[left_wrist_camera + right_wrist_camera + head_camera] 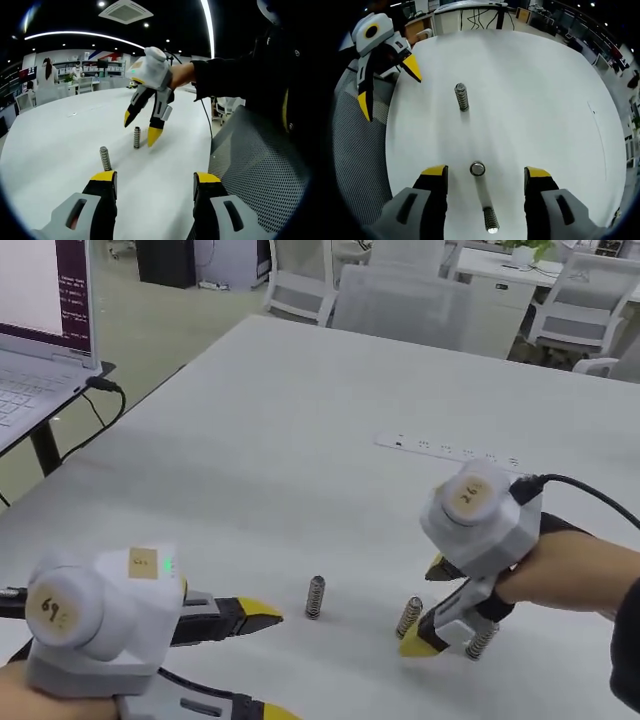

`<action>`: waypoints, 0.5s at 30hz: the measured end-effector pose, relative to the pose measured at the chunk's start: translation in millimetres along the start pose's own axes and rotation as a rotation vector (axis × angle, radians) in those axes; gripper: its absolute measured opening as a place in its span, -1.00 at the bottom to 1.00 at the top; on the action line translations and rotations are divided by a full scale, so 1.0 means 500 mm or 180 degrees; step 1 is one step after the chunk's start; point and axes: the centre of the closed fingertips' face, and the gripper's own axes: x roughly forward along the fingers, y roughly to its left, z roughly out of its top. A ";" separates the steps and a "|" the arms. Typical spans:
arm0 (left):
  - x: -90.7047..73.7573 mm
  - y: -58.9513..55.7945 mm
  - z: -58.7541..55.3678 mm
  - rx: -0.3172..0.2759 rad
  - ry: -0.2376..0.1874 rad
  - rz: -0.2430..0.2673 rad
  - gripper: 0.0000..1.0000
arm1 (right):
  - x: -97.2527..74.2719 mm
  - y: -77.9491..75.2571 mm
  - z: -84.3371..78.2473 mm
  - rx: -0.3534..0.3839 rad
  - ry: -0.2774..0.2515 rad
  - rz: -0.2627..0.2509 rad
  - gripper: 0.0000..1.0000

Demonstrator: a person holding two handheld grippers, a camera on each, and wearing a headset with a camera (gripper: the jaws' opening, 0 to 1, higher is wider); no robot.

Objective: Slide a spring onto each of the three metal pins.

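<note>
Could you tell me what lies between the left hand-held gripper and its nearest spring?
In the head view, just bare table separates left hand-held gripper and spring.

A big white flat table (260, 430) has a smooth top. A long thin white power strip (448, 450) lies flat on it, on the far side from the person. Three small grey metal pins (315, 597) (408, 617) (481, 640) with coiled springs around them stand up on the table in a row, well apart from the power strip, on its near side. The left one is past the strip's left end, and the other two are in front of the strip itself
</note>
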 end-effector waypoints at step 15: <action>0.001 0.000 0.000 -0.0019 -0.0001 -0.0004 0.15 | -0.018 -0.008 0.024 0.0187 -0.0544 -0.0074 0.85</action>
